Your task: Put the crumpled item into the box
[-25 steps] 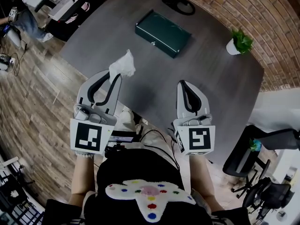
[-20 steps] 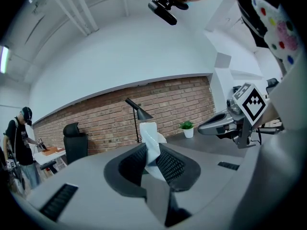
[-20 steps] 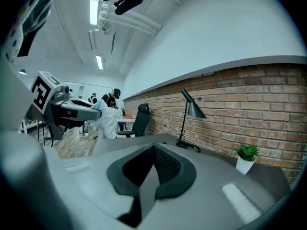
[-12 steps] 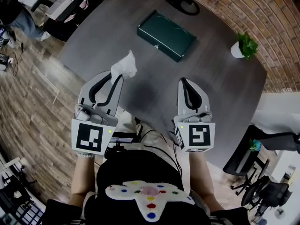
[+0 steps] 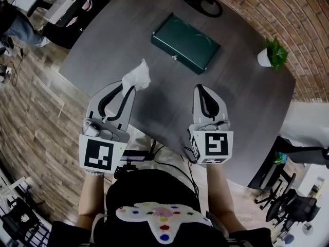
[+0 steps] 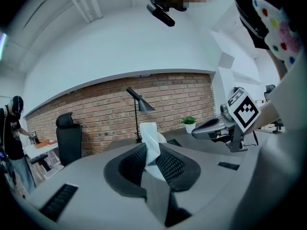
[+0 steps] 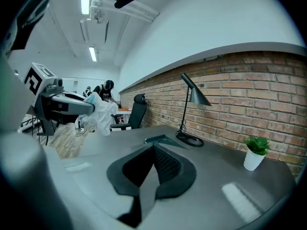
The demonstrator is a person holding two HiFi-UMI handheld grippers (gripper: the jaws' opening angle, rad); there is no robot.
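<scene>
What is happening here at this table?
A person stands at a dark table with a hand-held gripper in each hand. The left hand-held gripper is shut on a crumpled white tissue, short of the green box, which lies closed farther back. The right hand-held gripper is shut and empty.

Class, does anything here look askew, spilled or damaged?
The crumpled white tissue, pinched in the left gripper, alone looks misshapen. The dark green metal box lies flat and shut on the grey table; nothing spilled.

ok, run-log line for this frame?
left gripper: shut on crumpled tissue | right gripper: shut, empty | green box: lid closed, on table
</scene>
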